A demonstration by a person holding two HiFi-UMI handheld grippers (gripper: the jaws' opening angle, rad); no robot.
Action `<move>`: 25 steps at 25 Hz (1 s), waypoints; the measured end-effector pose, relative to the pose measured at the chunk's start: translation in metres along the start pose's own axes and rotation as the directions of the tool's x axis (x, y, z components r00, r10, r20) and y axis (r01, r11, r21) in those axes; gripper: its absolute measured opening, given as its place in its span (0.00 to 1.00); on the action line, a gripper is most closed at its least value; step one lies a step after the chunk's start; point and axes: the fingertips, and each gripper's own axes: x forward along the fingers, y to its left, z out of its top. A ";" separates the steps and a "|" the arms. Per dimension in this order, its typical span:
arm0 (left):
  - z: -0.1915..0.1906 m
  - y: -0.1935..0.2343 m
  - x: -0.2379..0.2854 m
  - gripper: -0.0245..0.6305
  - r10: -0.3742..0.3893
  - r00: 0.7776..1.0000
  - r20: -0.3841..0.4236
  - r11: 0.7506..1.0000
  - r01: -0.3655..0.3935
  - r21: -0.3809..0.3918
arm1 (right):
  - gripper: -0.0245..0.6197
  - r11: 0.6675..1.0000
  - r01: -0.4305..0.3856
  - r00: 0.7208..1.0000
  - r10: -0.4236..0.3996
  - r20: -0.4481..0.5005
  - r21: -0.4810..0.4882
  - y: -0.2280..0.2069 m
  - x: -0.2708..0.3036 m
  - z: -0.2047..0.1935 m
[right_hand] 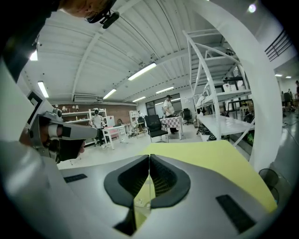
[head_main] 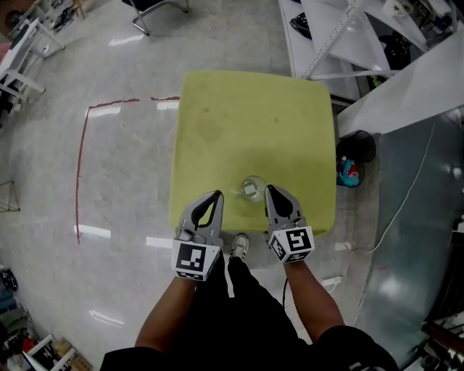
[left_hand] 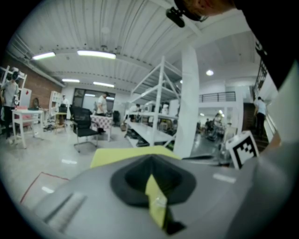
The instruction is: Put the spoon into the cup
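A clear glass cup (head_main: 252,188) stands near the front edge of the yellow-green table (head_main: 246,123). Something pale lies inside it; I cannot tell whether it is the spoon. My left gripper (head_main: 217,196) hovers just left of the cup with its jaws closed and nothing in them. Just right of the cup, my right gripper (head_main: 269,190) is also shut and empty. In the left gripper view the left gripper (left_hand: 152,163) shows its tips meeting over the table. In the right gripper view the right gripper (right_hand: 149,159) is closed too, with the cup faintly visible below the jaws.
White shelving (head_main: 348,36) stands beyond the table's right back corner. A black chair (head_main: 156,9) is at the far side of the floor. A red tape line (head_main: 80,167) runs on the floor at left. A colourful item (head_main: 348,172) sits by the table's right edge.
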 end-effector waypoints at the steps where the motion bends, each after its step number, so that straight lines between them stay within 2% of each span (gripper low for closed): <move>1: -0.002 0.002 0.001 0.05 0.003 1.000 -0.007 1.000 -0.003 0.001 | 0.06 1.000 -0.009 1.000 0.009 -0.018 -0.002 0.002 0.005 -0.005; 6: -0.010 0.010 0.001 0.05 0.018 0.999 -0.027 1.000 -0.018 -0.007 | 0.06 0.999 -0.046 0.993 0.047 -0.111 0.014 0.008 0.018 -0.030; 9: -0.002 0.012 -0.002 0.05 0.021 1.000 -0.018 1.000 -0.021 0.003 | 0.08 0.998 -0.055 0.991 0.056 -0.123 0.010 0.009 0.017 -0.029; 17: 0.014 0.012 -0.009 0.05 0.021 1.000 0.006 1.000 -0.021 0.018 | 0.11 1.000 -0.028 0.998 0.028 -0.047 0.003 0.002 0.008 0.006; 25: 0.040 0.001 -0.015 0.05 0.000 0.999 0.049 0.999 -0.002 0.046 | 0.11 0.998 -0.046 0.998 0.048 0.043 -0.040 0.014 -0.003 0.053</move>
